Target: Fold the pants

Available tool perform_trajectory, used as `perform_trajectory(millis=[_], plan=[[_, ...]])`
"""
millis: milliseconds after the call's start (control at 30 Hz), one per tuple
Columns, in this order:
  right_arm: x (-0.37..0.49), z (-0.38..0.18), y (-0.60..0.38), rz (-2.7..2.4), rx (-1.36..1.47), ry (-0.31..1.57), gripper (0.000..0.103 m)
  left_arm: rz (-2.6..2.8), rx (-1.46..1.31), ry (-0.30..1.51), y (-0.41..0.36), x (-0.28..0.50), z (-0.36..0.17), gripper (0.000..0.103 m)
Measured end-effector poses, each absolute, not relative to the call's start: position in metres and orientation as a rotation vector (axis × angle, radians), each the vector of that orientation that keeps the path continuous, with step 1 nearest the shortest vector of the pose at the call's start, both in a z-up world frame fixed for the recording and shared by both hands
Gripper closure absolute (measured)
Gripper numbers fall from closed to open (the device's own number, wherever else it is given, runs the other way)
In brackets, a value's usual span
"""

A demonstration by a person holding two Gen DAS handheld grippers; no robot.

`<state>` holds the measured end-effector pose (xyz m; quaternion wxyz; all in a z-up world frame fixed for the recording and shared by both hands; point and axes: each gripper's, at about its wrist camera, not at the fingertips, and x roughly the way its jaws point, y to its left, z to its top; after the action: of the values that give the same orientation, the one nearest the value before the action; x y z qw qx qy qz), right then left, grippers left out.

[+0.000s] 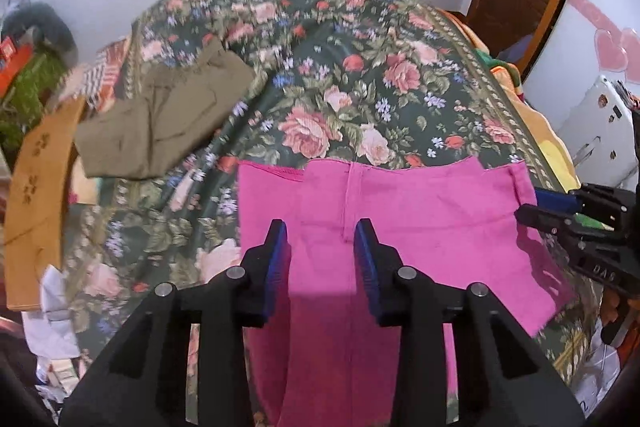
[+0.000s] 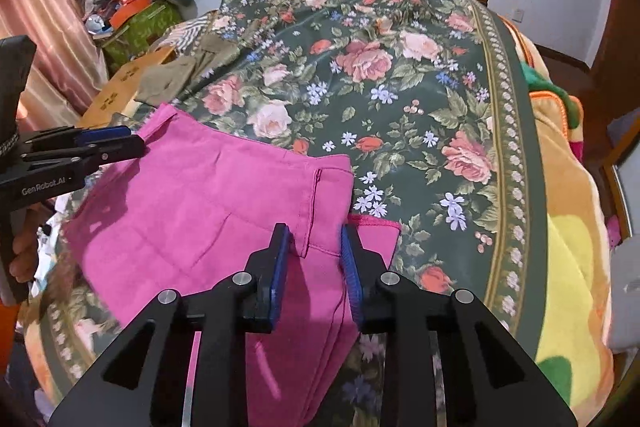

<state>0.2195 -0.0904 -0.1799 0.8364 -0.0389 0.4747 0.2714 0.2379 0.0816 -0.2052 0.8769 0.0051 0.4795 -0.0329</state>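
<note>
Pink pants lie flat on the floral bedspread, waistband toward the far side. My left gripper is open and hovers over the waist area near the centre seam, holding nothing. In the right wrist view the pants lie left of centre. My right gripper is open, its jaws standing either side of the pants' right edge near a belt loop. The other gripper shows at the left edge of the right wrist view and at the right edge of the left wrist view, beside the waistband corners.
Folded olive-green pants lie on the bedspread at the left. A tan cardboard box stands beside the bed on the left. A yellow and orange blanket hangs at the bed's right side. Clutter sits by the far left wall.
</note>
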Motion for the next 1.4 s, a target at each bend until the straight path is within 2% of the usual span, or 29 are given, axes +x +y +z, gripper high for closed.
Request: perform_trajectory(millis=[100, 133, 167, 200, 267, 300, 600, 767, 833, 900, 933, 1000, 1067, 1200, 1267, 1400], plan=[[0.212, -0.171, -0.094, 0.565, -0.082, 0.998, 0.078, -0.068, -0.005, 0.990, 0.089, 0.228, -0.194, 0.063], [0.209, -0.169, -0.094, 0.561, -0.086, 0.994, 0.077, -0.065, -0.014, 0.988, 0.093, 0.225, -0.192, 0.055], [0.206, -0.167, -0.096, 0.556, -0.090, 0.990, 0.072, -0.059, -0.024, 0.986, 0.097, 0.222, -0.191, 0.046], [0.202, -0.166, -0.098, 0.549, -0.094, 0.986, 0.060, -0.053, -0.036, 0.985, 0.101, 0.219, -0.190, 0.042], [0.195, -0.166, -0.102, 0.526, -0.099, 0.982, 0.045, -0.051, -0.063, 0.994, 0.108, 0.215, -0.192, 0.038], [0.193, -0.166, -0.103, 0.517, -0.101, 0.979, 0.044, -0.059, -0.084, 1.014, 0.112, 0.213, -0.196, 0.038], [0.190, -0.203, -0.117, 0.526, 0.023, 1.101, 0.044, -0.106, -0.232, 1.126, 0.120, 0.211, -0.239, 0.035], [0.195, -0.207, -0.118, 0.556, 0.073, 1.099, 0.043, -0.130, -0.311, 1.158, 0.123, 0.224, -0.246, 0.032], [0.197, -0.209, -0.114, 0.570, 0.072, 1.095, 0.044, -0.133, -0.295, 1.156, 0.117, 0.228, -0.247, 0.032], [0.198, -0.211, -0.110, 0.575, 0.069, 1.090, 0.049, -0.136, -0.272, 1.150, 0.111, 0.231, -0.247, 0.032], [0.200, -0.212, -0.109, 0.578, 0.070, 1.088, 0.052, -0.139, -0.264, 1.147, 0.108, 0.232, -0.247, 0.033], [0.203, -0.213, -0.107, 0.578, 0.079, 1.088, 0.070, -0.154, -0.242, 1.137, 0.103, 0.234, -0.246, 0.044], [0.208, -0.216, -0.107, 0.581, 0.113, 1.099, 0.077, -0.186, -0.221, 1.125, 0.099, 0.233, -0.242, 0.060], [0.210, -0.214, -0.109, 0.572, 0.121, 1.087, 0.092, -0.185, -0.193, 1.103, 0.097, 0.229, -0.238, 0.073], [0.209, -0.211, -0.108, 0.574, 0.108, 1.068, 0.094, -0.185, -0.205, 1.096, 0.100, 0.227, -0.236, 0.079], [0.210, -0.194, -0.106, 0.583, 0.106, 1.023, 0.095, -0.177, -0.162, 1.047, 0.098, 0.219, -0.222, 0.085]])
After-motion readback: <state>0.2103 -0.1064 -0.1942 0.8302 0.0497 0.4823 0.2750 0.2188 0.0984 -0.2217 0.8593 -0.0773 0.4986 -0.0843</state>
